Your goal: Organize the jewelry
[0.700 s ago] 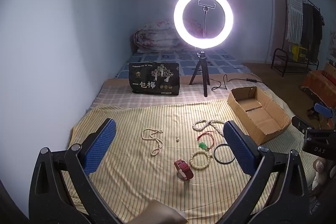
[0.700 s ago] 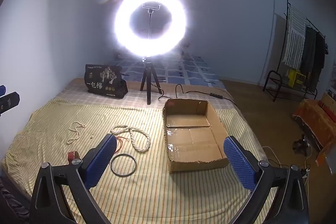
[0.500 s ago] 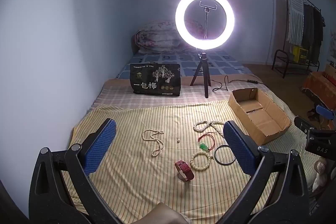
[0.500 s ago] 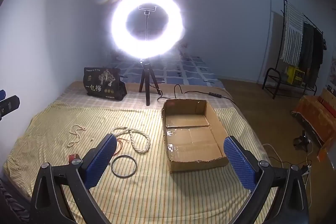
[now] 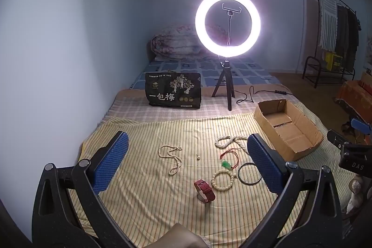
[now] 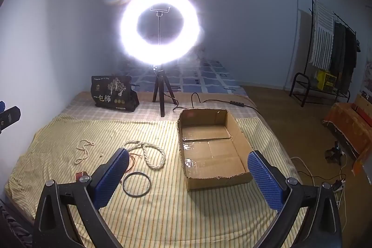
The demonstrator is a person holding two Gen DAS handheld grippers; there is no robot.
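Both the left gripper (image 5: 186,157) and right gripper (image 6: 188,169) are held spread, empty; jewelry is flanked by a box (image 6: 241,150) and ring light (image 5: 227,23).

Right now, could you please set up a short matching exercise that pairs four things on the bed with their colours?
Things:
1. watch strap
2. plain bangle
3. small pendant on the red cord
4. cardboard box

Colours:
A. brown
B. green
C. red
D. black

Right pairs: 1-C, 2-D, 3-B, 4-A.
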